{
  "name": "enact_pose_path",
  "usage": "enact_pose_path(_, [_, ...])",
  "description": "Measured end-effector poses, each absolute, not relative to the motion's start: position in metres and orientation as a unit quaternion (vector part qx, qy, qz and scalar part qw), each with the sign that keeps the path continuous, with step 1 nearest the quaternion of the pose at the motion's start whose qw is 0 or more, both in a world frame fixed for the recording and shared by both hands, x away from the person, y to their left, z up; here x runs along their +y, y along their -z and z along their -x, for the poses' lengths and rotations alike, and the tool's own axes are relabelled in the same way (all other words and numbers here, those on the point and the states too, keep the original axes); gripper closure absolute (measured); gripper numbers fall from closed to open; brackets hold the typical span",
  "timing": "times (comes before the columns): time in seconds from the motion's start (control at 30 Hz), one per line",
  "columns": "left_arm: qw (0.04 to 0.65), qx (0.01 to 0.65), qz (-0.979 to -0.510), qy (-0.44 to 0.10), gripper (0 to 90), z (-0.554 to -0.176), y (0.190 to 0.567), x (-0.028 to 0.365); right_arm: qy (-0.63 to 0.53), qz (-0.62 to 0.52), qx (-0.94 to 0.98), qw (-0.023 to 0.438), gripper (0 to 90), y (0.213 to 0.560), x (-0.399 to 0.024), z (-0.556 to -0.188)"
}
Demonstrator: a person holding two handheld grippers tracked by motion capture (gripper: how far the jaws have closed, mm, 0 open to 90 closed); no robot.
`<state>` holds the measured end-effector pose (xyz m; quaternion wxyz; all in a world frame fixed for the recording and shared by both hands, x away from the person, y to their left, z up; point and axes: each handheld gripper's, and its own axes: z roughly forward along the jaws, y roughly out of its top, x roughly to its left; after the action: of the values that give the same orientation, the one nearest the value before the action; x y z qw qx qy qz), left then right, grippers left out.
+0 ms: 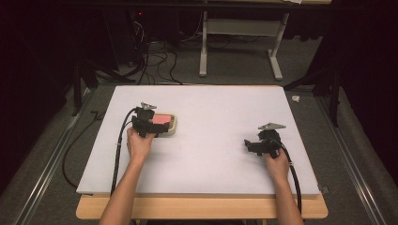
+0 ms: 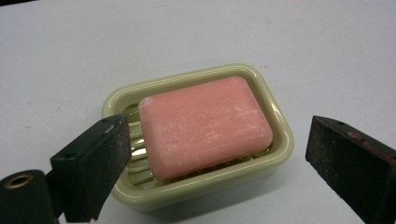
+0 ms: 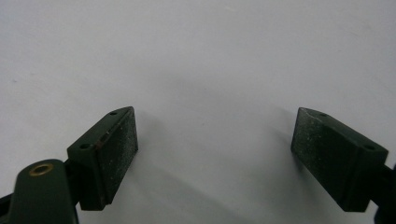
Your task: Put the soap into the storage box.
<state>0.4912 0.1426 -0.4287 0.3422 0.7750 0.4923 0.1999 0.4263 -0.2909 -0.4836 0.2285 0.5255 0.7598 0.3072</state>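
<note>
Left tool (image 2: 217, 154) straddles soap (image 2: 204, 125).

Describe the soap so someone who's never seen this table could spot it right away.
On the white table, look to the left half, just ahead of the left gripper. There a pale green dish holds the soap: a pink rounded bar, the one coloured thing on the sheet.

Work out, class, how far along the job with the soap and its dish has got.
Done: the left gripper has reached the soap dish, jaws open on either side of it. In hand: lining up on the pink soap, which lies in the dish, ungripped. Left: closing on it and moving it, probably. The right gripper waits open over the bare white table.
</note>
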Motion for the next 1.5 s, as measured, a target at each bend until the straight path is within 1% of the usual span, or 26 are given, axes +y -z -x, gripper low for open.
enact_pose_path(0.3, [0.355, 0.48, -0.775, -0.207, 8.7, -0.478, 0.419, 0.147, -0.308, -0.525, 0.76, 0.228, 15.3, 0.484, -0.291, -0.426])
enact_pose_path(0.7, [0.384, 0.468, -0.77, -0.203, 9.4, -0.463, 0.406, 0.151, -0.307, -0.526, 0.76, 0.228, 15.4, 0.484, -0.291, -0.426])
enact_pose_path(1.13, [0.407, 0.467, -0.761, -0.195, 9.9, -0.448, 0.403, 0.155, -0.307, -0.525, 0.76, 0.228, 15.4, 0.484, -0.291, -0.426])
enact_pose_path(1.3, [0.399, 0.462, -0.765, -0.203, 10.0, -0.442, 0.402, 0.154, -0.307, -0.525, 0.76, 0.228, 15.4, 0.484, -0.291, -0.426])
enact_pose_path(1.5, [0.408, 0.461, -0.762, -0.2, 10.0, -0.435, 0.402, 0.154, -0.307, -0.526, 0.76, 0.228, 15.4, 0.484, -0.291, -0.426])
